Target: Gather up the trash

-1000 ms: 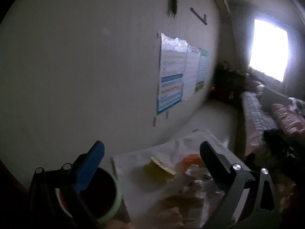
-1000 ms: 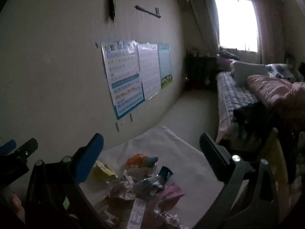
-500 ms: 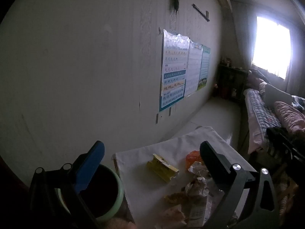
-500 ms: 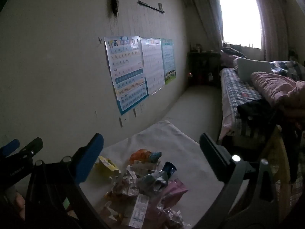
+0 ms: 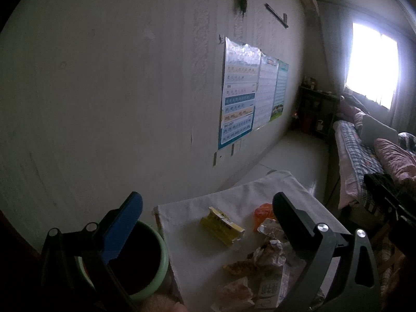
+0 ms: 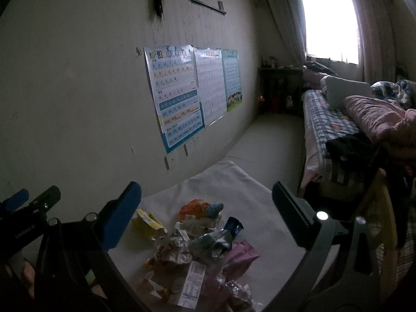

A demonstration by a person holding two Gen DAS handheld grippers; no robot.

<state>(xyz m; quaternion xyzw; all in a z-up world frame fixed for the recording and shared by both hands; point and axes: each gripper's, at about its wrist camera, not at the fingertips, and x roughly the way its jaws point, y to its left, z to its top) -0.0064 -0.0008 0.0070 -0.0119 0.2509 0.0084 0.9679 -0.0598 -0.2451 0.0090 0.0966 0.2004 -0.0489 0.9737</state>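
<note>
A heap of crumpled wrappers (image 6: pixel 197 254) lies on a small table with a white cloth (image 6: pixel 228 182). It includes a yellow packet (image 6: pixel 149 223), an orange wrapper (image 6: pixel 193 206), a pink pack (image 6: pixel 241 254) and a small milk carton (image 5: pixel 270 286). The yellow packet (image 5: pixel 221 226) also shows in the left wrist view. A pale green bin (image 5: pixel 140 260) stands left of the table. My left gripper (image 5: pixel 208 223) is open, held above the bin and table edge. My right gripper (image 6: pixel 205 213) is open and empty above the heap.
A wall with three posters (image 6: pixel 192 91) runs along the left. A bed with a plaid sheet (image 6: pixel 335 119) and pink blanket stands at the right. A dark shelf (image 6: pixel 280 91) and a bright window (image 6: pixel 330 23) lie at the far end. Bare floor (image 6: pixel 262 145) runs between wall and bed.
Both grippers have pulled back and tilted a little, so more of the table and wall shows. Both stay open and empty. The trash has not moved.
</note>
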